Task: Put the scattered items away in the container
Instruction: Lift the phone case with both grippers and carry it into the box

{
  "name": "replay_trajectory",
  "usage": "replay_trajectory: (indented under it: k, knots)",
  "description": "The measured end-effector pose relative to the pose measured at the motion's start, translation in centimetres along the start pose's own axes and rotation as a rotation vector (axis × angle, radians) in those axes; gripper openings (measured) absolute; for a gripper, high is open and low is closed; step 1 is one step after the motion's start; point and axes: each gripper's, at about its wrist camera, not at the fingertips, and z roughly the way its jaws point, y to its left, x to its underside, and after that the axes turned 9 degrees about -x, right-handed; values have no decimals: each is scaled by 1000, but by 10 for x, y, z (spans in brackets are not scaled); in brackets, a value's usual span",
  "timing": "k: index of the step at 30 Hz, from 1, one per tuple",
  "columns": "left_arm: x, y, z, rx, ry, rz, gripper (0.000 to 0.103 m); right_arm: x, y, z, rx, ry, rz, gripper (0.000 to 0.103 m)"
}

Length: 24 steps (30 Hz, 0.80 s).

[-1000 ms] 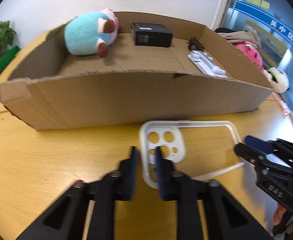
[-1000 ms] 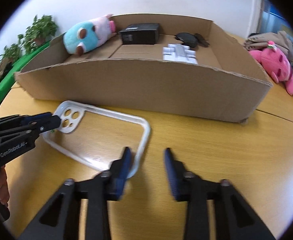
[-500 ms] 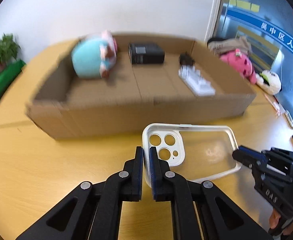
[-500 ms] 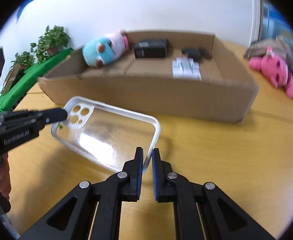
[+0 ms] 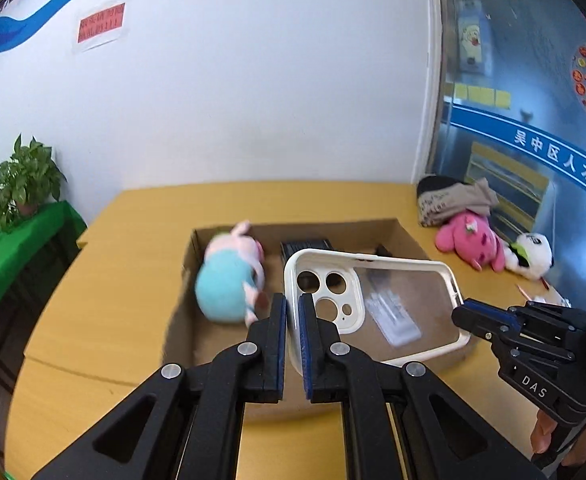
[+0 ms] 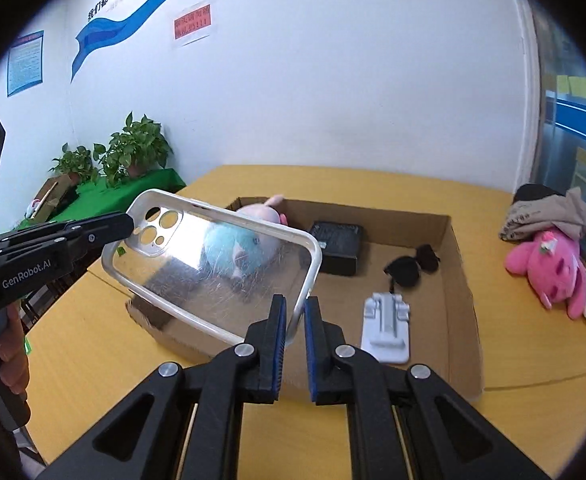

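Both tools are clamped tight on the case [image 5: 377, 304] right now. The left tool [image 5: 291, 332] pinches the rim at the camera-cutout end, jaws nearly together with only the thin edge between them. The right tool [image 6: 291, 332] does the same at the opposite end. So the case hangs in the air between them, tilted, above the near wall of the box [image 6: 463, 280].

Here's the worry: each grip is on a slim, slick rim, nothing more. If the two hands drift apart or twist against each other, the soft frame could flex and pop out of one pair of pads, and then it swings from the other. Let go unevenly and it may land on the box wall and slide back onto the tabletop [image 6: 533, 360].

Inside the box, the plush [image 6: 233, 248] sits in the far left corner, the black block [image 6: 339, 246] against the far wall, the sunglasses [image 6: 411, 266] to the right of it and the white stand [image 6: 387, 328] nearer the front. Open floor is in the middle; drop short and the case clips the stand or settles on the plush.
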Motion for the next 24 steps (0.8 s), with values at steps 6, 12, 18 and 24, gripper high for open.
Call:
replay_trajectory:
  k: [6, 12, 18, 24]
  knots:
    - [-22, 11, 21, -7, 17, 15, 5, -25, -3, 13, -21, -11, 10, 8]
    - [-28, 14, 50, 14, 61, 17, 5, -32, -12, 34, -7, 22, 20, 8]
    - [-19, 13, 81, 7, 128, 27, 6, -24, -25, 69, -16, 108, 55, 8]
    - [-2, 18, 110, -8, 208, 31, 6, -16, -29, 94, -27, 152, 87, 8]
